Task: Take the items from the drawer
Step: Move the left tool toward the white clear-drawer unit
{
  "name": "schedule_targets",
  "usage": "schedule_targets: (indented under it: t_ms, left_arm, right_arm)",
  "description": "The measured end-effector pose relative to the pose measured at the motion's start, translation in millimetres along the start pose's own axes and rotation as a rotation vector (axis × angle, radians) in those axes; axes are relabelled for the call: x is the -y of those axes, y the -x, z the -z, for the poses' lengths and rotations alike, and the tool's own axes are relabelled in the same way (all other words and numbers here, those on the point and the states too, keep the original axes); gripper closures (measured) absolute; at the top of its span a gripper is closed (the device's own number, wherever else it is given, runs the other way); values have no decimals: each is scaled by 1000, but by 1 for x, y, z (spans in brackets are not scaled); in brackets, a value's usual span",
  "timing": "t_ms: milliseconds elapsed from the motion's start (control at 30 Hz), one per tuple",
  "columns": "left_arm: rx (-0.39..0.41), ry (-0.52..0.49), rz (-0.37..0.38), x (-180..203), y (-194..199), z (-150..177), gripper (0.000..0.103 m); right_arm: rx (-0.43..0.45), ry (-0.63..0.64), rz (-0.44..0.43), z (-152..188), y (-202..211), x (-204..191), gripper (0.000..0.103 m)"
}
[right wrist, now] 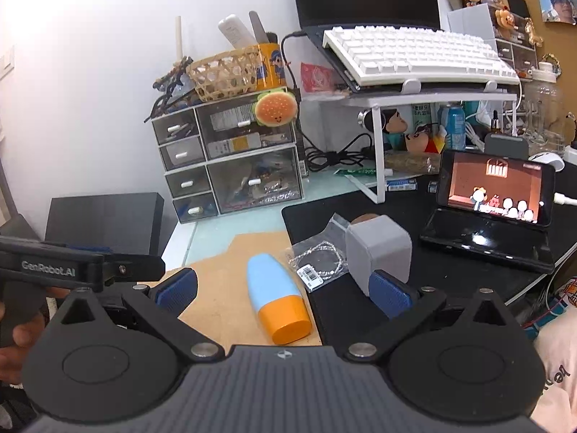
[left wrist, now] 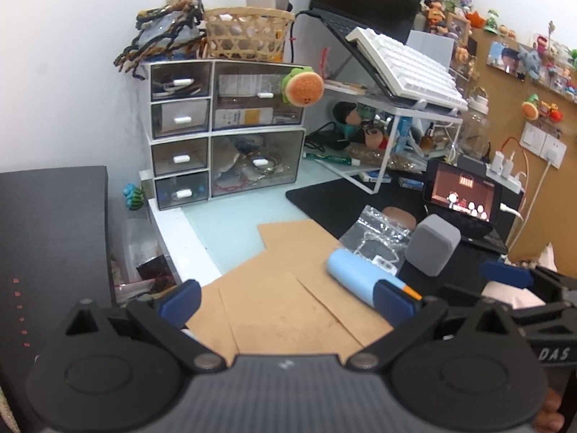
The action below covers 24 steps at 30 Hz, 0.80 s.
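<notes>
"GenRobot.AI" reads on the left gripper (right wrist: 83, 270) at nine o'clock. Both the left and the right gripper (right wrist: 285, 292) gape wide, empty; blue-and-orange bottle (right wrist: 277, 299) lies between the right fingers, untouched.

One drawer unit (right wrist: 230, 166) with six closed drawers, one blue tube (right wrist: 277, 299), one grey box (right wrist: 382, 252), one bagged chain (right wrist: 317, 261).
</notes>
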<state>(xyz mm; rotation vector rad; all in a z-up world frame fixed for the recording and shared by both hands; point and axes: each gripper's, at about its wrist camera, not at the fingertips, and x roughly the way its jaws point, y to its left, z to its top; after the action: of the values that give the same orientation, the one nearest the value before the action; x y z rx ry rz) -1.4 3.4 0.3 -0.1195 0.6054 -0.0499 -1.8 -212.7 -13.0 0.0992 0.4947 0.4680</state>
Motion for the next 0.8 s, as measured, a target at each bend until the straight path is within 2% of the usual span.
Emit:
schedule_targets:
  t_ms: [267, 400, 500, 633, 800]
  left_arm:
    - [-16, 4, -39, 0, -4, 7, 0]
    - [-39, 13, -50, -3, -12, 11, 1]
    - [-28, -6, -58, -1, -11, 13, 2]
    - [1, 28, -77, -2, -10, 8, 9]
    - [7, 19, -89, 7, -9, -2, 10]
  right_arm:
    - [6, 110, 10, 5, 1, -6, 0]
    - [-5, 87, 0, 7, -3, 1, 0]
    - [-9, 88, 1, 11, -6, 5, 0]
    - [-18, 89, -13, 12, -7, 7, 0]
    - [-11, 95, -20, 7, -7, 7, 0]
